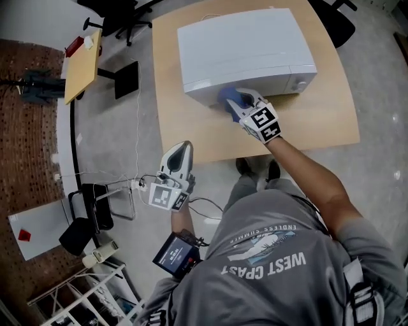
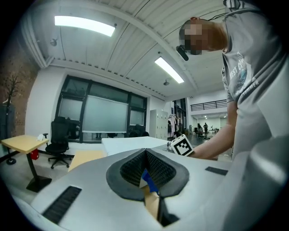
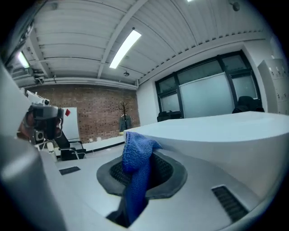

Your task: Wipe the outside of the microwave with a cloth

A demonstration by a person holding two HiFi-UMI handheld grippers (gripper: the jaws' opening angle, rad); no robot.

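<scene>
The white microwave (image 1: 245,48) stands on a wooden table (image 1: 319,121). My right gripper (image 1: 237,103) is at the lower left of the microwave's front face, shut on a blue cloth (image 1: 227,97) that lies against that face. In the right gripper view the cloth (image 3: 135,173) hangs bunched from the jaws, and the microwave's white body (image 3: 226,135) fills the right side. My left gripper (image 1: 183,146) hovers off the table's near edge, left of the person's legs, shut with nothing in it. From the left gripper view (image 2: 146,168) I see the microwave's top (image 2: 131,143) and the right gripper's marker cube (image 2: 181,145) beyond the jaws.
A small yellow side table (image 1: 83,63) and black office chairs (image 1: 121,19) stand on the floor at the left. Cables (image 1: 137,146) trail across the floor. A black chair (image 1: 89,219) and a white rack (image 1: 83,296) are at the lower left.
</scene>
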